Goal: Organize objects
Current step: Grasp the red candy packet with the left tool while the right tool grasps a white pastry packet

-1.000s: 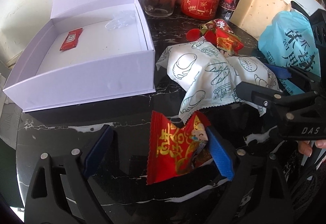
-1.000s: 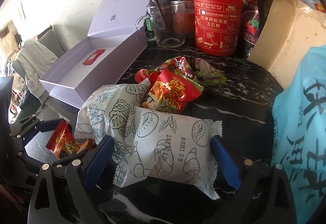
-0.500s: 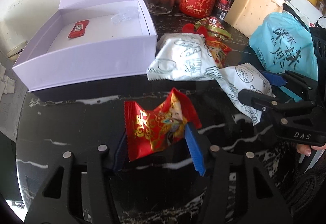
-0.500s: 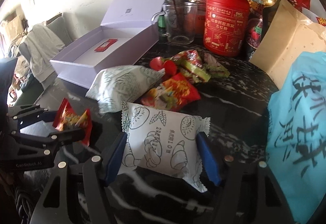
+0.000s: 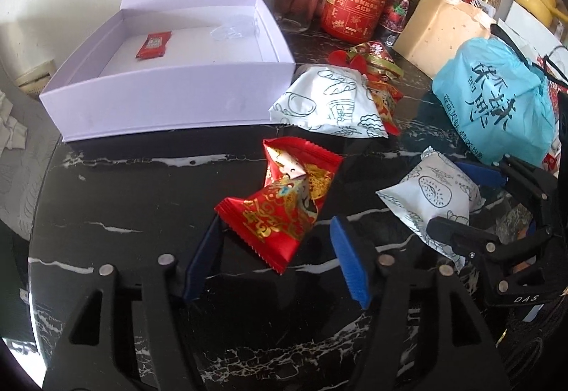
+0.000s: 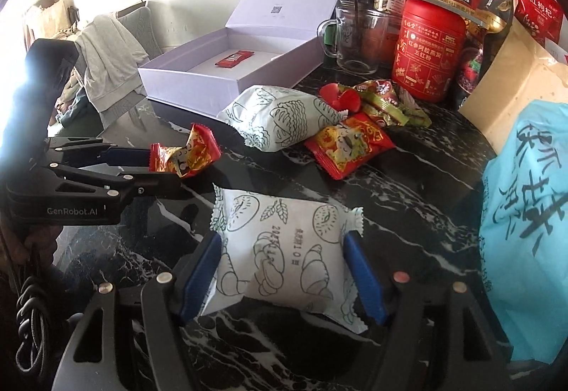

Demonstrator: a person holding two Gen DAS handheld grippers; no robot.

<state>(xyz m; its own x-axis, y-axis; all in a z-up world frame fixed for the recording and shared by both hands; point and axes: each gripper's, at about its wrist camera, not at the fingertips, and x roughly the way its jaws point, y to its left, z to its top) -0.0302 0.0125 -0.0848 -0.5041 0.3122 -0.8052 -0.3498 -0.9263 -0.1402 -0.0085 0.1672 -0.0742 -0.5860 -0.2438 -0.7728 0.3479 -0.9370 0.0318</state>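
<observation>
- While both grippers work above the black marble table (image 5: 117, 199), the count runs: two white pastry packets, one between the right gripper's (image 6: 284, 270) fingers (image 6: 362, 279) and one second white packet (image 5: 330, 103) beside the open lilac box (image 5: 167, 107).
- Red snack packets: one red packet (image 5: 284, 202) at the left gripper (image 5: 275, 261), another red packet (image 6: 349, 151) on the table among small wrapped candies (image 6: 383, 99), and one small red sachet (image 5: 153, 44) inside the box.
- One red tin (image 6: 427, 50), one glass mug (image 6: 356, 37) and one blue bag (image 5: 497, 107) stand behind.
- Left gripper: the red packet sits between the blue pads, its lower edge against them; the jaws are opening, half wide, and whether they still pinch it I cannot tell.
- Right gripper: the white pastry packet (image 6: 284, 249) lies between the pads, both touching its sides, jaws opening.
- Compared with a second ago, both packets are pulled away from the pile, and the jaws stand narrower than then.
</observation>
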